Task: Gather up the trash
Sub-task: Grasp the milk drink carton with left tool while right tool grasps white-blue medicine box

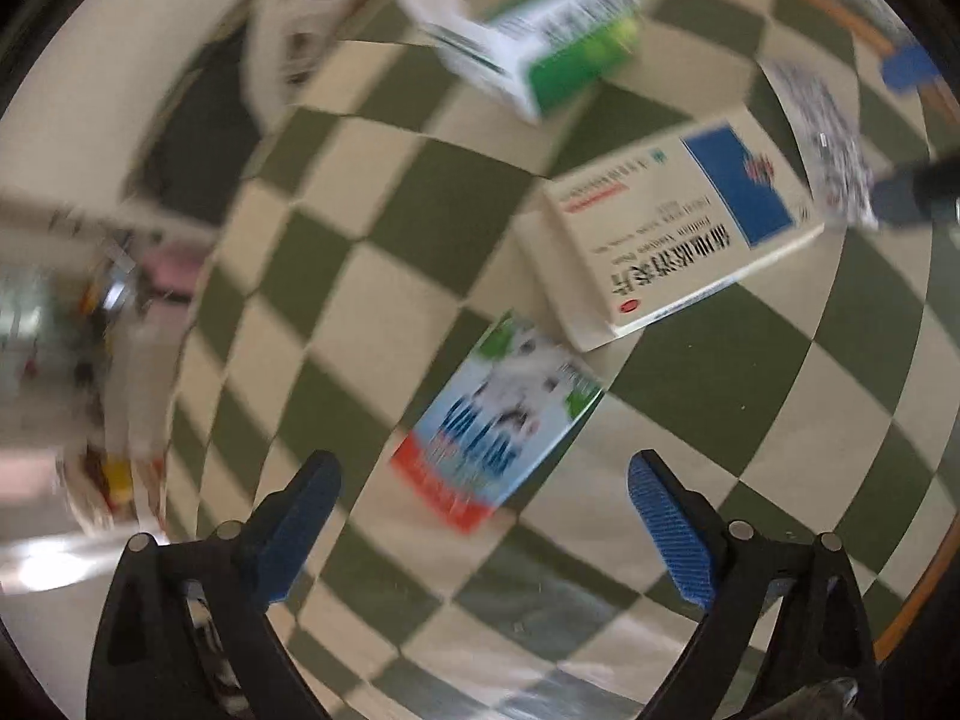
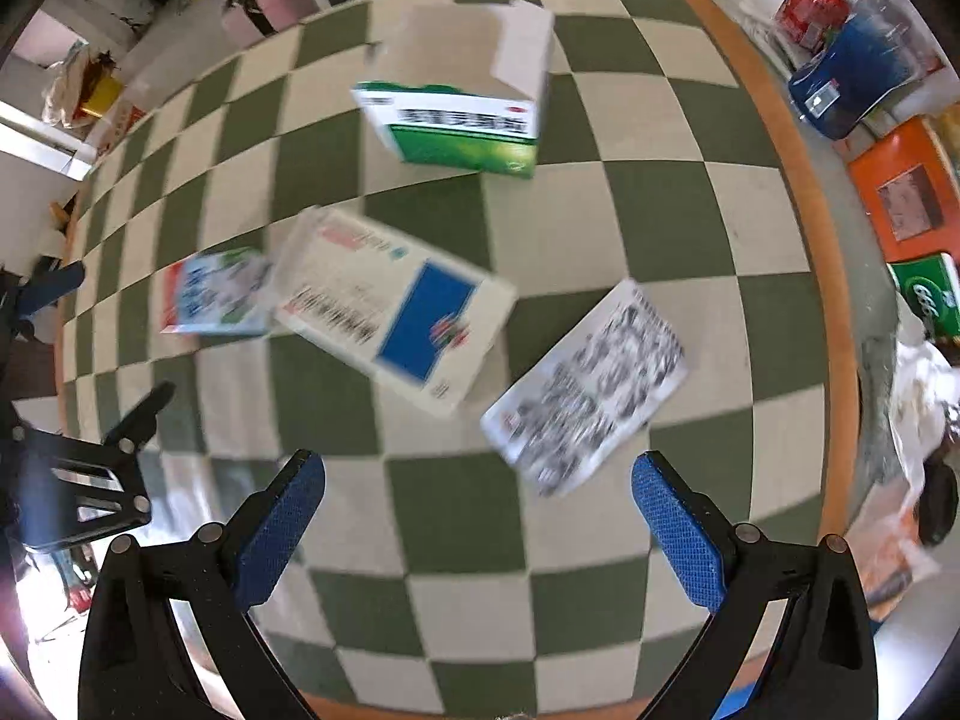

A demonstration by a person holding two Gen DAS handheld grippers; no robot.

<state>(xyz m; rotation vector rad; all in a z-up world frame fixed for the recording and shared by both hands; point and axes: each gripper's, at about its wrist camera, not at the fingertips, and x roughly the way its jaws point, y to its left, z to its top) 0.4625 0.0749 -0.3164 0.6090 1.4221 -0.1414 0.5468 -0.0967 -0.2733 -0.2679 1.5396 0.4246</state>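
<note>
Lying on the green-and-cream checkered tablecloth [image 2: 606, 228] are four pieces of trash: three cardboard boxes and one printed paper leaflet [image 2: 585, 387]. Standing tallest is the green-and-white box [image 2: 462, 120], its top flaps hanging open. Just beside the flat white box with a blue square [image 2: 393, 306] is sitting the small blue-and-red carton [image 2: 213, 294]; whether they are touching is lost in blur. The leaflet, thin, rectangular and densely printed in black, is lying near the white box's other end.

Both grippers are hovering over the cloth with nothing between their textured blue pads. The right gripper [image 2: 477, 483] is standing wide open just short of the leaflet. The left gripper [image 1: 483, 483] is gaping equally wide, with the small carton [image 1: 501, 420] showing just ahead of its fingertips, the white box [image 1: 666, 228] beyond and the green box [image 1: 534, 36] farthest.
</note>
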